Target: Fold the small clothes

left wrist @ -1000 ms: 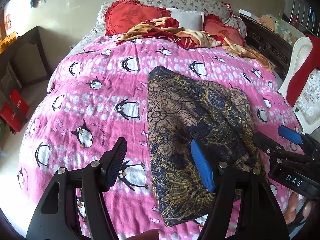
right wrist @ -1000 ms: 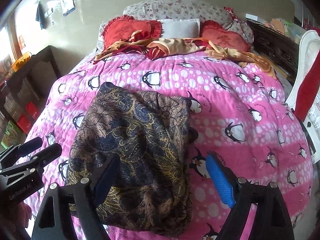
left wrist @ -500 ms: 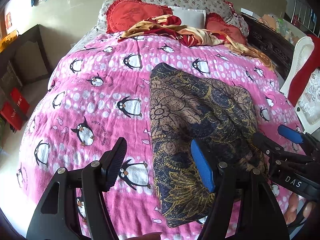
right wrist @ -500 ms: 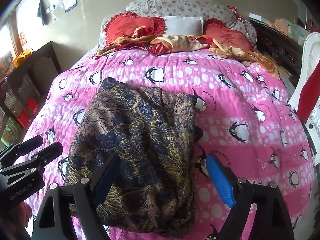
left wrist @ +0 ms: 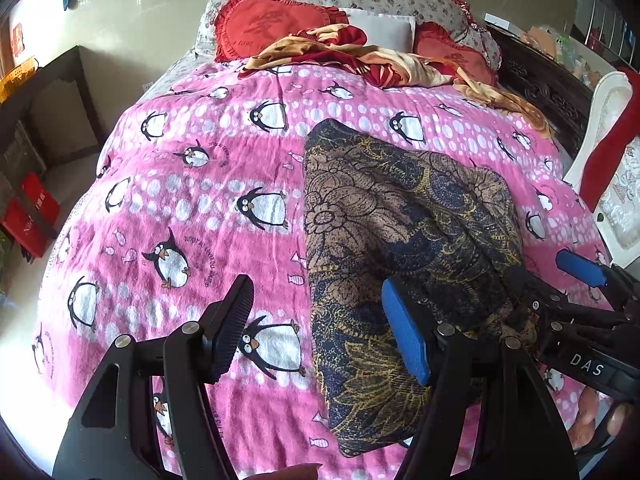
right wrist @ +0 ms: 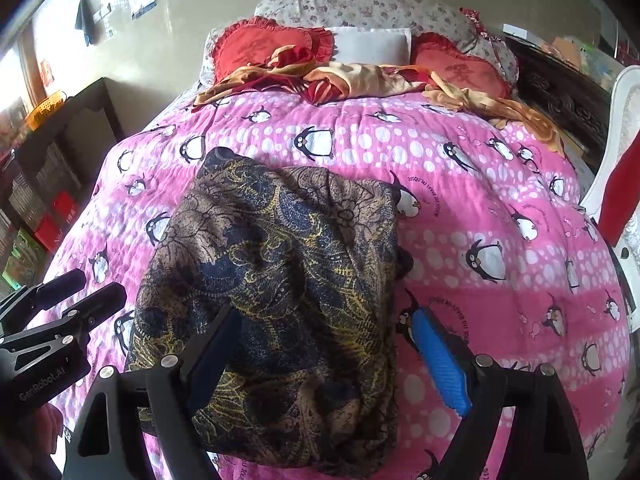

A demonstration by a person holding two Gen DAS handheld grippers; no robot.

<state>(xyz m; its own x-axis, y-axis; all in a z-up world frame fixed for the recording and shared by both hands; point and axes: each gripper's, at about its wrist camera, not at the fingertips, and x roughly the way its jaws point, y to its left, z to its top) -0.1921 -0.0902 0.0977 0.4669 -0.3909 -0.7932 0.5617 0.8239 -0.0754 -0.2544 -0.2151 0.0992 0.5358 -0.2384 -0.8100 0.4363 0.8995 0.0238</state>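
A dark blue and brown floral garment (left wrist: 400,220) (right wrist: 280,260) lies folded over in a rough rectangle on the pink penguin blanket (left wrist: 200,200) (right wrist: 500,220). My left gripper (left wrist: 320,332) hovers open over the garment's near left edge, with the blue pad above the cloth and the black pad above the blanket. My right gripper (right wrist: 328,356) hangs open above the garment's near right part, and its blue pad sits just past the right edge. Neither gripper holds cloth. Each gripper shows in the other's view: the right gripper (left wrist: 548,276) and the left gripper (right wrist: 90,288).
Red heart cushions (left wrist: 272,28) (right wrist: 460,68), a white pillow (right wrist: 372,44) and a crumpled orange and red cloth (left wrist: 360,56) (right wrist: 360,76) lie at the head of the bed. A dark shelf (right wrist: 60,152) stands on the left and a white chair (left wrist: 608,152) on the right.
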